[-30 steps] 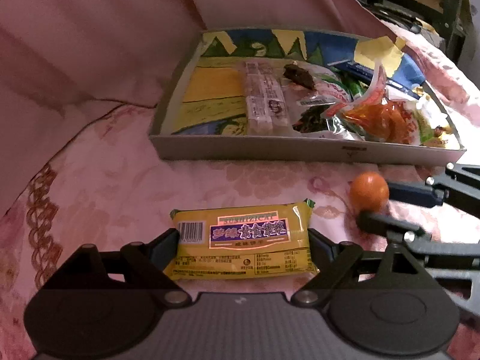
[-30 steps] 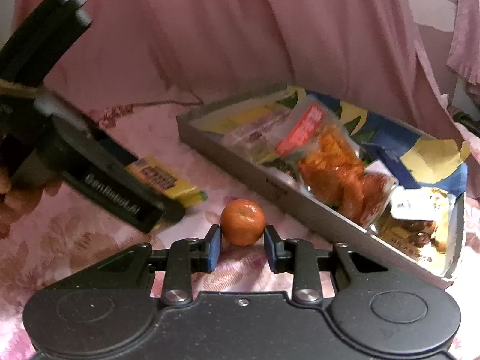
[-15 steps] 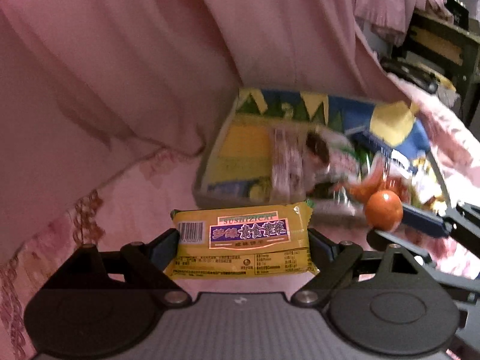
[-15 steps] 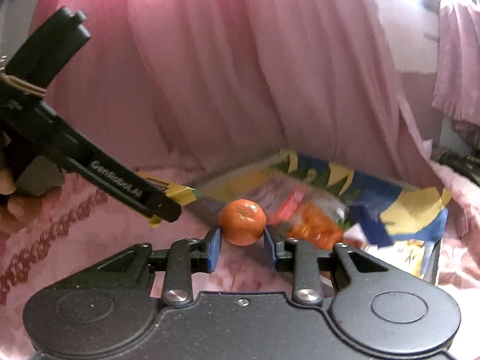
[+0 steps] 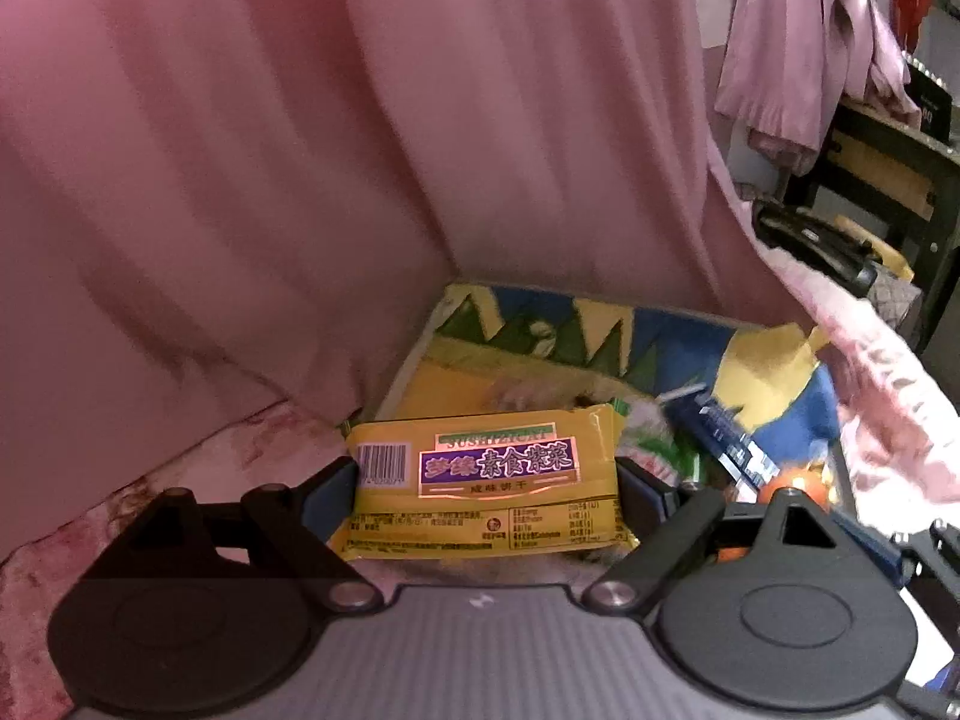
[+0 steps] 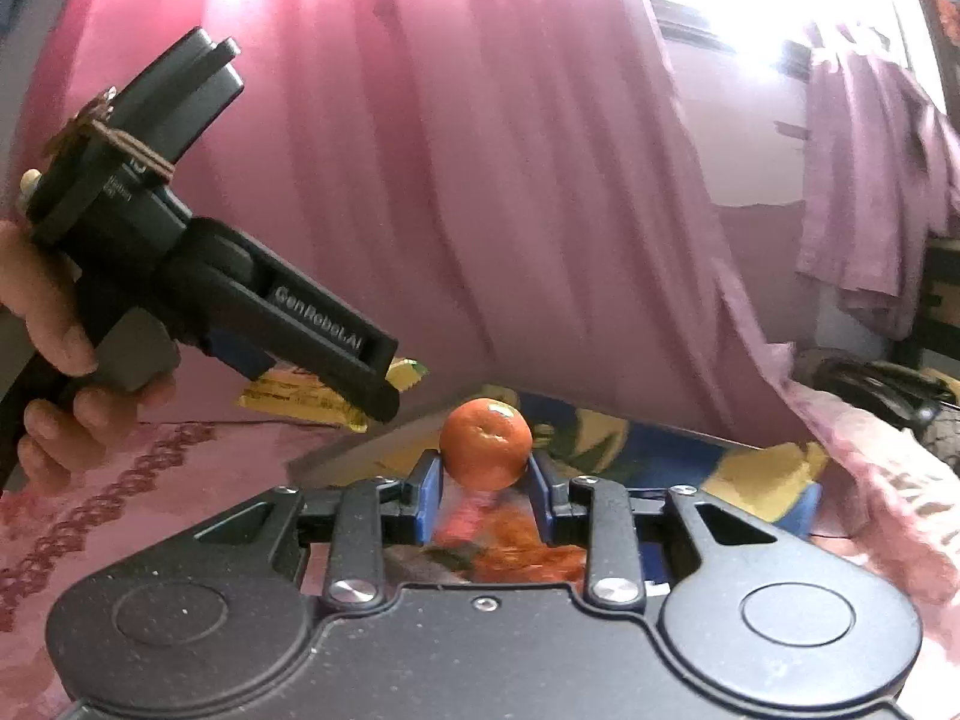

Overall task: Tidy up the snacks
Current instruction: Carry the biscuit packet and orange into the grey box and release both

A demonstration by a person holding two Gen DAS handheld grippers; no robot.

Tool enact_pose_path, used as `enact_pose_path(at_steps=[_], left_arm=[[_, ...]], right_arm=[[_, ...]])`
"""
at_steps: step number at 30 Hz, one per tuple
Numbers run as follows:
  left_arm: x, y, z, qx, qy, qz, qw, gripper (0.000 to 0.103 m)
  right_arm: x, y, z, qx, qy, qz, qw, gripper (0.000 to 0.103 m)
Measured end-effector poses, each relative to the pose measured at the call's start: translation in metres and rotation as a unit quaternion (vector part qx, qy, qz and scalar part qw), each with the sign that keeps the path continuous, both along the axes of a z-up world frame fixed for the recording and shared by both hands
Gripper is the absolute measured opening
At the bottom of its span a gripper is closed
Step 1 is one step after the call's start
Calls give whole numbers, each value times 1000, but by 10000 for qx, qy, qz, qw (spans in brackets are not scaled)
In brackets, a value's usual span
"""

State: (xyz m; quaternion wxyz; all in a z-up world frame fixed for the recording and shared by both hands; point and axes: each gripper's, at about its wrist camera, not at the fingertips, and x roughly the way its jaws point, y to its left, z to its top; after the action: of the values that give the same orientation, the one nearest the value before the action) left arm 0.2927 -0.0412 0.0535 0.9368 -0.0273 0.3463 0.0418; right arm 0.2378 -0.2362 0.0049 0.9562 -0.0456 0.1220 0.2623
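My left gripper [image 5: 487, 483] is shut on a yellow snack packet [image 5: 486, 480] with a purple label, held flat by its two short ends above the near edge of the shallow box [image 5: 414, 360]. That packet [image 6: 300, 399] also shows in the right wrist view, under the left gripper's body. My right gripper [image 6: 486, 483] is shut on a small orange [image 6: 486, 443], lifted over the box [image 6: 660, 456]. The orange [image 5: 786, 483] peeks out behind the left gripper's right arm in the left wrist view. Several snack bags [image 5: 708, 432] lie in the box.
Pink curtain fabric [image 5: 360, 150] hangs close behind and left of the box. The pink patterned bedspread [image 6: 120, 468] lies below. A hand [image 6: 54, 354] holds the left gripper. Dark shelves and clutter [image 5: 870, 192] stand at the far right.
Both grippers have risen off the bedspread with their loads and moved towards the box. The box now sits lower in both views, with more curtain showing.
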Motion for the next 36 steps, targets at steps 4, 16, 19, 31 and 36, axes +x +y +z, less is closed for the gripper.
enact_pose_path(at_steps=[4,16,19,31,36], left_arm=[[22,-13,-5,-122,-98,-27,9999,91],[61,-55,-43,-296,34,-413,9987,91],[64,-63,-51,-238,66,-504,9984,91],[68,-72,-66,-238,305,-510,9980,92],[66,-74,-68,-198,347,-486,9980,92]], right_arm=[[13,-9,-5,-31,144,-339,9993,33],[54,-46,-28,-23,854,-1254,9884,33],[56,-49,-31,-56,939,-1360,9862,33],[68,-59,-37,-87,1132,-1558,9812,33],[69,-59,-36,-62,1141,-1549,9813,33]])
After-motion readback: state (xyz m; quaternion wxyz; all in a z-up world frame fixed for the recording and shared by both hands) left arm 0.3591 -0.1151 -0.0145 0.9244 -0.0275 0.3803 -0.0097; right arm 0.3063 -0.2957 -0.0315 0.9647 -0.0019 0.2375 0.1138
